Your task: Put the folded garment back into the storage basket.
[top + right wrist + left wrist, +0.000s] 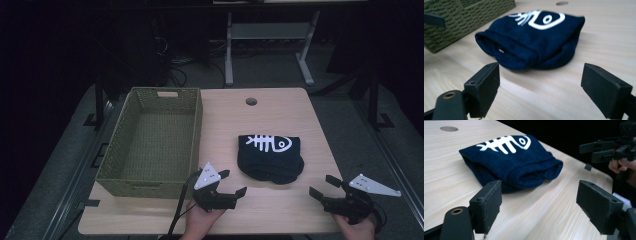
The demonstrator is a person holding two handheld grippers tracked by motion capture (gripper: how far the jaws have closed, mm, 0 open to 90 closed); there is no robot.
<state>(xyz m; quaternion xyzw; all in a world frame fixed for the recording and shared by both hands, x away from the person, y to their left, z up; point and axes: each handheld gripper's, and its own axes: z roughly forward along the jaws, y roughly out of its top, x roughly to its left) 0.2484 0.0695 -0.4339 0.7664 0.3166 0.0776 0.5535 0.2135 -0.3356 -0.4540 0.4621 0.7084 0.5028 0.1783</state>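
Note:
A folded navy garment (270, 157) with a white fish-bone print lies on the wooden table (280, 112), right of centre. It fills the middle of the left gripper view (511, 162) and the right gripper view (534, 40). My left gripper (232, 182) hovers open at the garment's near left corner, jaws wide apart and empty (539, 207). My right gripper (325, 186) is open too, off the garment's near right, nothing between its jaws (540, 91). The right gripper (599, 148) and its hand also appear at the far right of the left gripper view.
An empty olive woven basket (155, 142) stands on the table's left half, its corner in the right gripper view (461, 15). A round cable hole (251, 101) sits near the far edge. Desk legs and cables stand on the floor beyond.

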